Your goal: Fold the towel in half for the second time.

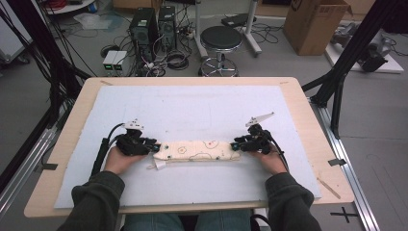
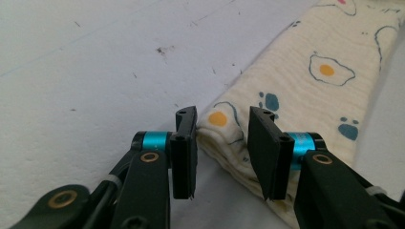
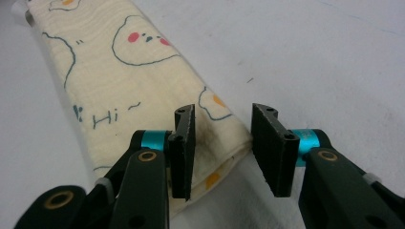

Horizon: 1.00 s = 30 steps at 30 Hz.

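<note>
A folded cream cloth (image 1: 197, 150) printed with fried eggs and little faces lies as a long strip on the white mat, near the front. My left gripper (image 1: 155, 147) is at the strip's left end. In the left gripper view its jaws (image 2: 222, 143) stand apart on either side of the cloth's corner (image 2: 310, 71), and the fabric lies flat, not bunched. My right gripper (image 1: 235, 144) is at the right end. In the right gripper view its jaws (image 3: 223, 143) straddle the other corner of the cloth (image 3: 124, 71) in the same way.
The white mat (image 1: 202, 106) covers most of the wooden table (image 1: 308, 120). A small white tag (image 1: 159, 165) sticks out below the cloth's left end. A thin wooden stick (image 1: 328, 187) lies at the table's right front edge. A stool and computers stand beyond the table.
</note>
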### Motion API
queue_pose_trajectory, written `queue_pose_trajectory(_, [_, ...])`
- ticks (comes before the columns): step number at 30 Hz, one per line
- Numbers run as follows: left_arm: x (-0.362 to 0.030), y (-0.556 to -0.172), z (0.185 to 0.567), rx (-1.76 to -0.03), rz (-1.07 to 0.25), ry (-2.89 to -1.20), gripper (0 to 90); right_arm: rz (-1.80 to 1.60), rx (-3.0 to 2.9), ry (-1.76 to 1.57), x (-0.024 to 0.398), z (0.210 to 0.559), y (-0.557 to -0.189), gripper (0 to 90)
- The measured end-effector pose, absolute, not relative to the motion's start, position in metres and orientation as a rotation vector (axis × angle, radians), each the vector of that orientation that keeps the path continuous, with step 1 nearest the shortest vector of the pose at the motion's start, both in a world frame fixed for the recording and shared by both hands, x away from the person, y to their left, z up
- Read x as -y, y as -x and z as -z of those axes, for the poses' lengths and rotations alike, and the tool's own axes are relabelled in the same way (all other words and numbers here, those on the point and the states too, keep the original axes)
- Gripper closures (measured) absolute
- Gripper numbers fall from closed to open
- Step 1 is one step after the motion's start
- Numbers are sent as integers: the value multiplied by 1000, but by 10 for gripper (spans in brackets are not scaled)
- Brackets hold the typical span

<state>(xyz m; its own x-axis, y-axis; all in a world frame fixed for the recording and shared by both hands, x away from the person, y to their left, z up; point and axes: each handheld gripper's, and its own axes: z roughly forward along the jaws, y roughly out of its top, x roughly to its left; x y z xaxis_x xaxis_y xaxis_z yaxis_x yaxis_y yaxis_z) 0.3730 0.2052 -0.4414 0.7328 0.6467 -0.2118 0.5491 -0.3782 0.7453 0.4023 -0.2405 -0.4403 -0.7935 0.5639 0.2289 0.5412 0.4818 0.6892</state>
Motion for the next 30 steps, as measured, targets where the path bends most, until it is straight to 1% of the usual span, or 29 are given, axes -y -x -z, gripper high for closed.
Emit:
queue_pose_trajectory(4, [-204,-372,442,-900,-147,-2070,683,-1233,-2662,-997,241,441,-399,652])
queue_pose_trajectory(9, [-202,-370,442,-877,-157,-2073,776,-1230,-2672,-964,239,442,-396,748])
queue_pose_trajectory(12, [-202,-370,441,-867,-167,-2082,800,-1230,-2684,-956,238,441,-395,770])
queue_pose_trajectory(20, [-205,-367,434,-852,-190,-2065,816,-1235,-2684,-922,237,436,-391,783])
queue_pose_trajectory(24, [-207,-366,431,-849,-179,-2034,819,-1262,-2670,-925,238,433,-390,784])
queue_pose_trajectory(30, [-209,-366,423,-848,-202,-1992,820,-1277,-2655,-909,236,420,-392,785])
